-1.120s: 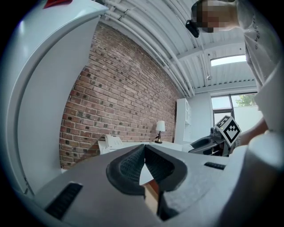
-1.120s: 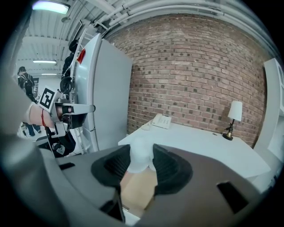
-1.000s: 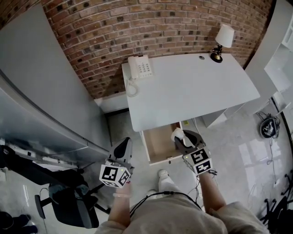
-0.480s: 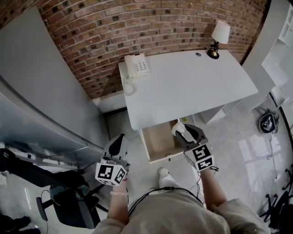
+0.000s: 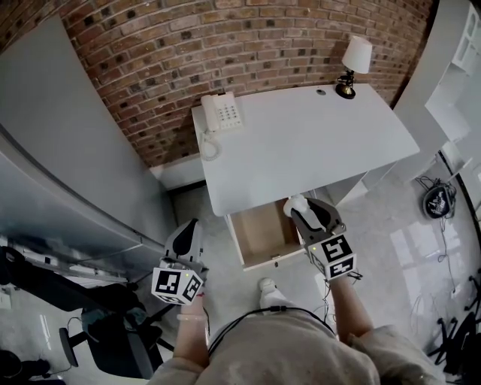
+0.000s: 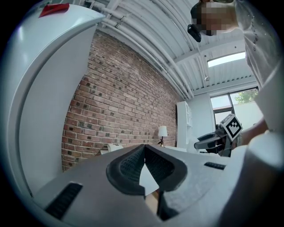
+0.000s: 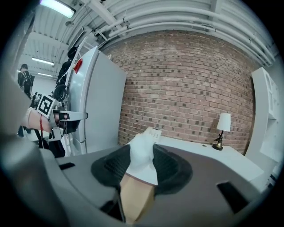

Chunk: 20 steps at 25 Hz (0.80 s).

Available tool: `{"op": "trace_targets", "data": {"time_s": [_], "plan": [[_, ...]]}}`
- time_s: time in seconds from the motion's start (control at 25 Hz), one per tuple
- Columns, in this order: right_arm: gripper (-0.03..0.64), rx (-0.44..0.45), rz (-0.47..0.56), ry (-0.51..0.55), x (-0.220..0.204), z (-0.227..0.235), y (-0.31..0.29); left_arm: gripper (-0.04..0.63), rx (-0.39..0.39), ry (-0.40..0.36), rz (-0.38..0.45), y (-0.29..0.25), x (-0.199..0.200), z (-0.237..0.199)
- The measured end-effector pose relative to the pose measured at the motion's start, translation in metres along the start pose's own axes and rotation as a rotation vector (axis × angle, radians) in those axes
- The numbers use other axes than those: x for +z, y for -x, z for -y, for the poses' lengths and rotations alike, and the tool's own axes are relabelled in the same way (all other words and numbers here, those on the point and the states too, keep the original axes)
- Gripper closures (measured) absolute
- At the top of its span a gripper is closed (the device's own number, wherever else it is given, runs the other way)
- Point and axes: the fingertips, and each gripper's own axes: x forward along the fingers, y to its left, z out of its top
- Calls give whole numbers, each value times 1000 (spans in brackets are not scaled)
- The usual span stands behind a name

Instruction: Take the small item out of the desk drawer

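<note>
Grips small white item in right gripper by open drawer; holds left gripper clenched, empty, left of white desk.

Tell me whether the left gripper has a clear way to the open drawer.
Probably yes: the left gripper, shut and empty, hangs beside the drawer with only floor between; the right gripper holds the white item at its other side.

Bright, even light all round: the ceiling strip glows overhead and daylight comes in at the window. The white desk nearly washes out, and the floor throws glare. The brick wall bows at the edges. Black corners ring both gripper views, and the nearest foreground is soft.
</note>
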Motion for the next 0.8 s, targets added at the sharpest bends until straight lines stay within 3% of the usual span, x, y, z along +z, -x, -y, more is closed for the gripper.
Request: {"op": "trace_targets", "data": {"time_s": [0.8], "plan": [[453,-23,117,-105,17,18,13,591,26,-4,14,1,8,-4]]}}
